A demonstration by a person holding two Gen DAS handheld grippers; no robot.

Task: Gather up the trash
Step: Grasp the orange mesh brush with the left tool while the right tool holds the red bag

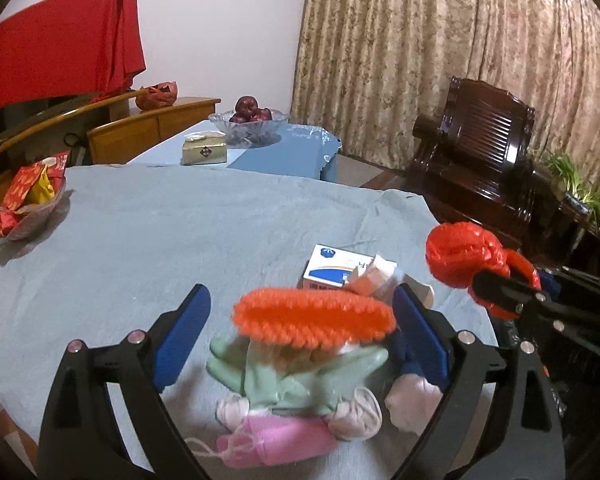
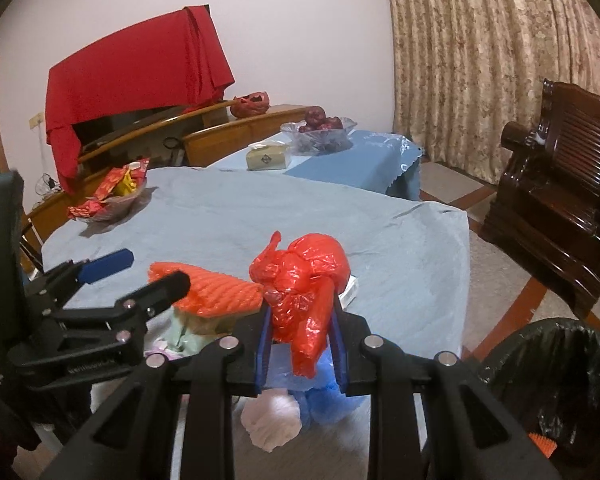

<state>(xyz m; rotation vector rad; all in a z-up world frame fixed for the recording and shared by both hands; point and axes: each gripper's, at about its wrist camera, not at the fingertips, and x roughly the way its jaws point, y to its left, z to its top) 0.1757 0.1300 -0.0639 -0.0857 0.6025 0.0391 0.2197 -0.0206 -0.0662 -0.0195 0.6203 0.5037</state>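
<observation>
Between right tool (image 2: 300,344) pads, red bag (image 2: 304,284), seemingly gripped

No wording can be read anywhere. The white-and-blue box (image 1: 336,270) near the counter's right edge and the tissue pack (image 1: 204,151) carry only blurred emblems.

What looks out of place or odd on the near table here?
A pile of litter sits at the near edge: an orange foam net, a pink mask, crumpled tissues and a torn small box. The right gripper is shut on a red bag. The bin stands on the floor to the right.
</observation>
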